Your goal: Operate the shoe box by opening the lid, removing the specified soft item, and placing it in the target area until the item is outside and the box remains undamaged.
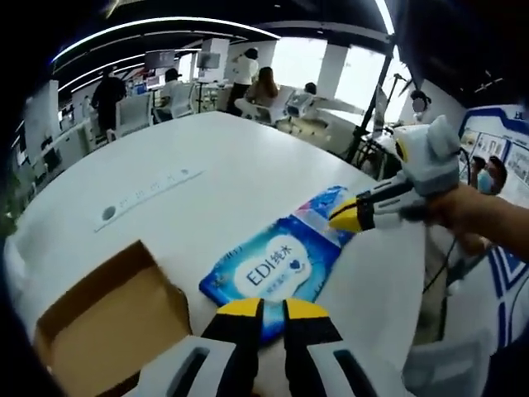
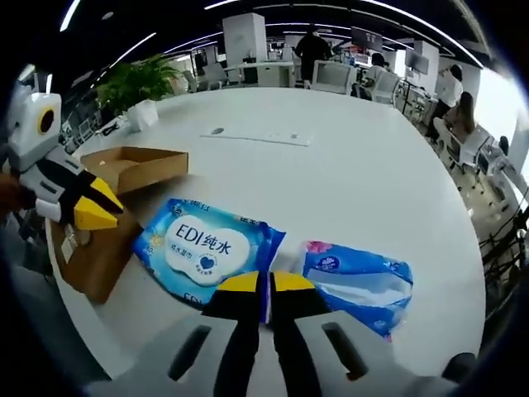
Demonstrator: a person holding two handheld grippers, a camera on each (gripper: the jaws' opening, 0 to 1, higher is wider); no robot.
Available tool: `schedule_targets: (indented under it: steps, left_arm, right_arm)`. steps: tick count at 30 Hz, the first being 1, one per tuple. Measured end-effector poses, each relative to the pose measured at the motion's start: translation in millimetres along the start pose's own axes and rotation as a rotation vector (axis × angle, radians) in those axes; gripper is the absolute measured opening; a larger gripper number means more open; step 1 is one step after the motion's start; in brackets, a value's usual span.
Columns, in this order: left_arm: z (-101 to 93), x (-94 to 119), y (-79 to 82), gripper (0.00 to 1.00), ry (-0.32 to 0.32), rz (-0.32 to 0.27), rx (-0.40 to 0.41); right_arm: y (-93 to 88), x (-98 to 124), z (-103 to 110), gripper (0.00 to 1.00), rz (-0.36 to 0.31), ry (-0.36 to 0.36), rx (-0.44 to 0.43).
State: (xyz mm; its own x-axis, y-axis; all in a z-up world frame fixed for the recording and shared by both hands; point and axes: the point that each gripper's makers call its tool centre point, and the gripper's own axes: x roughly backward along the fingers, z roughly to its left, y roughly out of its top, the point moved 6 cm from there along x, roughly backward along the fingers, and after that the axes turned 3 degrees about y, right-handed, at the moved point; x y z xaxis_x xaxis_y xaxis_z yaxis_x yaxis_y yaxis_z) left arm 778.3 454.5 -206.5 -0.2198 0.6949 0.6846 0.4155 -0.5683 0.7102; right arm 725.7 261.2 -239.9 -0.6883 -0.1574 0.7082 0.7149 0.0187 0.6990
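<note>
Left gripper (image 1: 273,308): yellow tips nearly closed, over near end of blue "EDI" wet-wipe pack (image 1: 269,266); grip unclear. Right gripper (image 2: 264,283) likewise. Pack lay on white desk (image 1: 248,165) beside open cardboard shoe box (image 1: 107,318).

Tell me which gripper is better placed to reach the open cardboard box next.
Left. The left gripper hangs right beside the cardboard box, while the right gripper sits farther off, at the wipes pack.

You're looking at matt brown cardboard shoe box (image 2: 124,169), glossy plastic wipes pack (image 2: 202,248), smooth white worktop (image 2: 331,174).
</note>
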Motion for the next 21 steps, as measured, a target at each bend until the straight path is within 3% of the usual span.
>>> schedule_targets:
  steps: [6,8,21]
  left_arm:
    - [-6.1,8.9,1.4,0.17,-0.028,-0.025,-0.029]
    - [-7.9,11.4,2.3,0.22,-0.045,-0.051,-0.051]
    - [-5.8,30.4,-10.6,0.35,-0.071,-0.07,-0.092]
  right_arm:
    - [1.0,9.9,14.7,0.13,0.034,0.053,0.101]
    - [2.2,12.2,16.6,0.16,0.035,0.068,0.119]
    - [7.6,39.2,46.2,0.33,0.05,0.171,0.224]
